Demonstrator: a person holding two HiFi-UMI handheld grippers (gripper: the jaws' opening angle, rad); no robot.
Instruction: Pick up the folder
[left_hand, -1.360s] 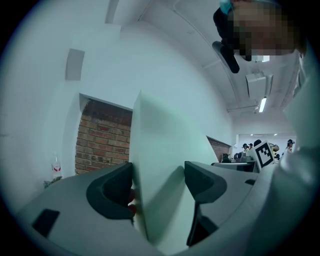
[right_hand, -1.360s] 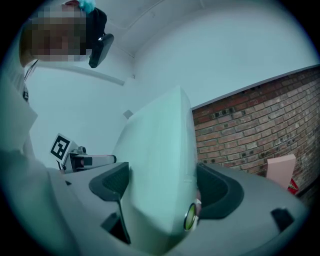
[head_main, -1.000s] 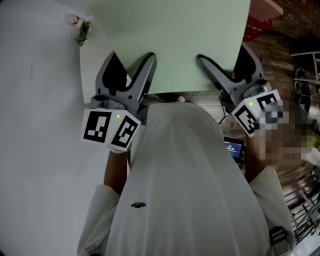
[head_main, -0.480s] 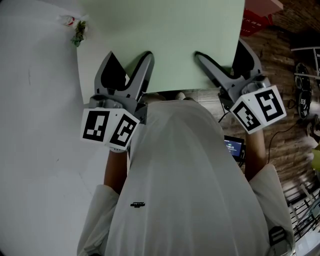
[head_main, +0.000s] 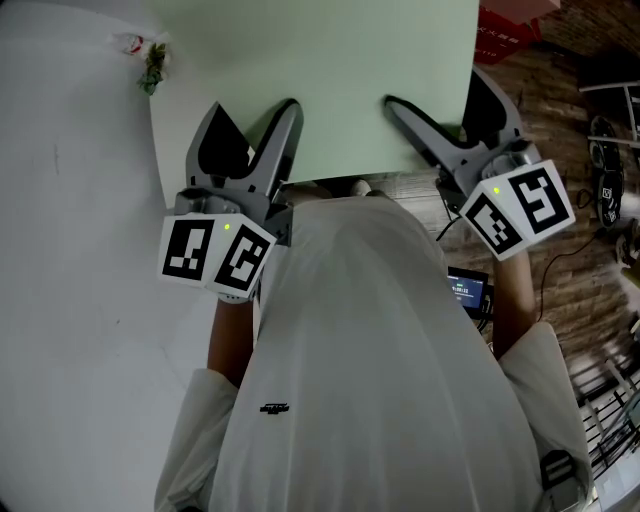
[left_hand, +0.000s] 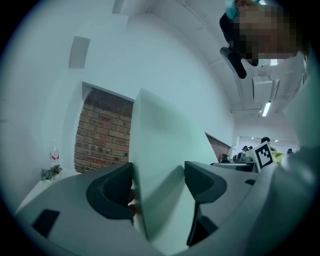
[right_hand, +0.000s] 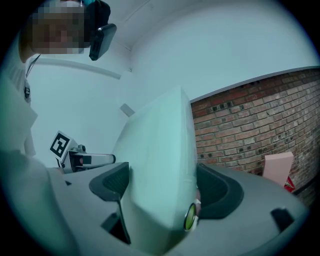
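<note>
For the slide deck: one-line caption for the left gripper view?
Left gripper clamps the edge of the pale green folder, brick wall behind.

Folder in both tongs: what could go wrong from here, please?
1. The left tongs and the right tongs grip the folder only along its near edge, so the far part may sag or swing.
2. The folder looks thin and smooth; it might slip out if either grip loosens or the two hands move unevenly.
</note>
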